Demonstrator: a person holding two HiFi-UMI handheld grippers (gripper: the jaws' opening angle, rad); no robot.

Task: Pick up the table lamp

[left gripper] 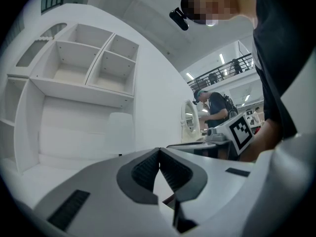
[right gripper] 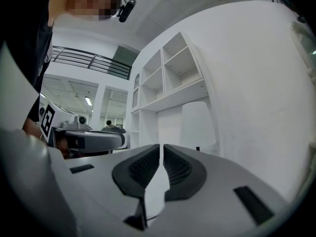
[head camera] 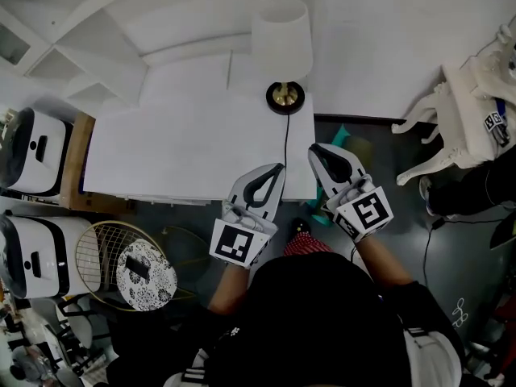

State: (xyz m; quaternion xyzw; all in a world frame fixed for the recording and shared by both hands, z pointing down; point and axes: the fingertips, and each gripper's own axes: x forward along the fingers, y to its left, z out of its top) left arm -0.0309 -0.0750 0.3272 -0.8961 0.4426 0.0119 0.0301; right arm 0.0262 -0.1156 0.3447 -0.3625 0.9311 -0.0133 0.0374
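The table lamp stands at the far right of the white table (head camera: 185,147). It has a white shade (head camera: 280,35) and a round black and brass base (head camera: 285,97). Its black cord (head camera: 286,139) runs toward the table's near edge. My left gripper (head camera: 278,168) is shut and empty, its tips over the near edge, short of the base. My right gripper (head camera: 314,149) is shut too, just off the table's right corner. The shade shows pale ahead in the left gripper view (left gripper: 121,131) and in the right gripper view (right gripper: 197,125), beyond the shut left gripper (left gripper: 159,150) and right gripper (right gripper: 161,146).
A white shelf unit (head camera: 48,31) rises behind the table at the left. White ornate furniture (head camera: 472,107) stands at the right. Two white appliances (head camera: 32,153) and a wire basket (head camera: 105,252) sit on the floor at the left. A person (left gripper: 213,111) stands far off.
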